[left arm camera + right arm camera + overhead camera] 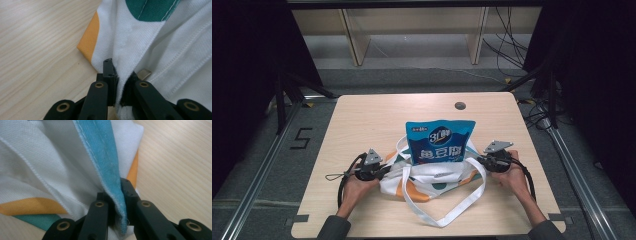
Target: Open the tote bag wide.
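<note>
A white cloth tote bag (432, 180) with orange and teal patches lies low on the wooden table (362, 120), its long white straps spread toward the front edge. A blue snack packet (439, 141) stands upright inside it. My left gripper (384, 171) is shut on the bag's left rim; in the left gripper view its jaws pinch the white cloth (130, 57). At the bag's right rim my right gripper (477, 159) is shut too, and the right gripper view has its jaws clamped on a teal edge of the cloth (107, 167).
A dark round hole (460, 105) sits near the table's far edge. Wooden shelving (412, 30) and loose cables (512, 50) lie on the floor beyond the table. Bare tabletop stretches behind and to the left of the bag.
</note>
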Demonstrator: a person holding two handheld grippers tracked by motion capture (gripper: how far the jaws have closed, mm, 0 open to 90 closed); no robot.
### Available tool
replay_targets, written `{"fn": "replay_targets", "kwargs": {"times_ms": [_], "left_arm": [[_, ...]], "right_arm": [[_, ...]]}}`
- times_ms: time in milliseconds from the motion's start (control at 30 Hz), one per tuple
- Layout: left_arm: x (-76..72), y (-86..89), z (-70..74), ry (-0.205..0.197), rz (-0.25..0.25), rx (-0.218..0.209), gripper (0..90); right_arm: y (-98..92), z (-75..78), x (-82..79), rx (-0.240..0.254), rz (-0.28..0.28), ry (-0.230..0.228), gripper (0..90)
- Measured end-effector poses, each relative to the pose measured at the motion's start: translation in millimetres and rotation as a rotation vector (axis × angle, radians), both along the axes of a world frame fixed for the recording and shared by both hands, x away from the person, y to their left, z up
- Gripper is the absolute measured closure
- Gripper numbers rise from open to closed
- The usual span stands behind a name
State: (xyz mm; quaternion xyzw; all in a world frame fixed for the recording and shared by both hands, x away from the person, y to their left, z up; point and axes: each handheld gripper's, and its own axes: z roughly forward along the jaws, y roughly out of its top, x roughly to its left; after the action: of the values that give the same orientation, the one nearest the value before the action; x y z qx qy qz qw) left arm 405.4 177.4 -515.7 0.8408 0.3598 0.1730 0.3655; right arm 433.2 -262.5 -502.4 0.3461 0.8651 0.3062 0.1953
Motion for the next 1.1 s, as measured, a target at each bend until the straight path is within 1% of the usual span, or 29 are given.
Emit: {"fn": "replay_targets", "kwargs": {"times_ms": [33,67,133,167,200,233,267,300,333,367,400,433,467,500,567,600,633,667,700,733,800,833,867,900,933,1000,1033,1067,1100], "left_arm": [[-0.9,-1.0,0.6,-0.010,-0.003,0.011,84.2],[0.6,1.5,2.7,-0.015,-0.039,0.050,83.1],[1.8,4.3,1.1,0.020,-0.003,-0.032,78.4],[2.5,8.9,1.7,0.030,0.008,-0.047,71.8],[2.5,12.6,2.4,0.045,0.017,-0.073,64.4],[2.1,13.8,3.3,0.058,0.025,-0.109,61.4],[1.8,14.8,6.5,0.053,0.018,-0.090,58.1],[2.0,14.7,10.7,0.031,0.004,-0.063,52.9],[1.4,12.8,14.5,0.020,0.006,-0.065,45.6],[0.5,12.1,20.2,0.017,-0.010,-0.065,44.0],[-0.2,10.9,23.6,0.012,-0.012,-0.079,43.2],[-0.9,9.7,28.7,0.008,-0.019,-0.090,41.4],[-1.1,7.8,33.8,-0.001,-0.016,-0.104,40.4],[-1.8,5.9,39.8,-0.005,-0.015,-0.107,39.2],[-4.4,0.7,50.9,-0.027,-0.023,-0.107,35.9],[-5.9,-2.3,56.6,-0.042,-0.029,-0.105,35.8],[-6.2,-6.0,61.6,-0.054,-0.040,-0.107,35.2],[-6.3,-10.7,65.2,-0.067,-0.048,-0.115,35.2],[-6.2,-15.4,68.2,-0.085,-0.054,-0.114,35.3],[-5.2,-20.5,69.3,-0.088,-0.062,-0.115,35.5],[0.3,-28.1,70.3,-0.092,-0.089,-0.098,35.7],[3.6,-31.6,68.9,-0.087,-0.082,-0.100,37.4],[8.7,-34.0,67.4,-0.093,-0.092,-0.104,39.2],[12.9,-36.3,65.1,-0.082,-0.083,-0.121,41.0],[15.9,-36.8,64.7,-0.082,-0.091,-0.116,45.4],[22.4,-39.5,63.6,-0.070,-0.087,-0.147,50.7],[26.6,-38.4,64.6,-0.071,-0.107,-0.153,55.3],[28.8,-37.7,66.1,-0.075,-0.086,-0.168,60.9],[32.7,-36.7,67.4,-0.072,-0.079,-0.203,64.7]], "right_arm": [[0.0,0.2,0.5,-0.007,0.000,-0.010,84.7],[0.1,0.0,1.0,0.002,-0.008,0.001,84.6],[-1.7,0.6,1.7,0.016,-0.011,0.006,83.9],[-2.7,1.4,2.1,0.030,-0.016,0.015,81.9],[-3.3,4.7,1.0,0.053,-0.044,0.034,76.8],[-4.1,9.2,0.4,0.074,-0.070,0.038,68.7],[-5.9,15.2,0.3,0.068,-0.068,0.018,62.3],[-8.6,23.8,-1.6,0.050,-0.069,-0.014,62.0],[-14.0,32.5,-2.6,0.070,-0.066,-0.041,59.8],[-20.1,41.0,-4.8,0.123,-0.072,-0.062,58.9],[-27.1,52.9,-9.6,0.178,-0.098,-0.065,56.3],[-31.7,59.2,-11.0,0.191,-0.096,-0.087,54.7],[-34.9,67.9,-17.0,0.234,-0.129,-0.088,54.0],[-40.0,75.7,-19.1,0.254,-0.104,-0.128,53.2],[-41.1,90.5,-28.9,0.325,-0.075,-0.138,52.2],[-41.3,97.1,-32.1,0.324,-0.046,-0.158,51.3],[-37.3,102.1,-37.0,0.340,-0.026,-0.168,50.8],[-30.9,105.4,-43.2,0.353,-0.006,-0.151,50.5],[-25.7,107.4,-46.0,0.340,0.042,-0.151,49.9],[-19.5,107.6,-48.2,0.323,0.079,-0.143,49.4],[-4.1,104.1,-52.2,0.311,0.124,-0.107,47.7],[1.7,101.1,-51.2,0.296,0.145,-0.108,47.2],[7.8,97.5,-51.0,0.288,0.158,-0.095,46.4],[12.2,94.3,-49.0,0.279,0.170,-0.079,45.6],[16.9,89.3,-45.2,0.268,0.175,-0.074,45.2],[22.5,83.0,-40.8,0.265,0.196,-0.060,46.8],[25.8,79.5,-39.8,0.261,0.212,-0.040,49.3],[28.7,76.1,-38.8,0.246,0.243,-0.034,52.0],[32.1,72.3,-39.2,0.236,0.260,-0.027,55.1]]}}
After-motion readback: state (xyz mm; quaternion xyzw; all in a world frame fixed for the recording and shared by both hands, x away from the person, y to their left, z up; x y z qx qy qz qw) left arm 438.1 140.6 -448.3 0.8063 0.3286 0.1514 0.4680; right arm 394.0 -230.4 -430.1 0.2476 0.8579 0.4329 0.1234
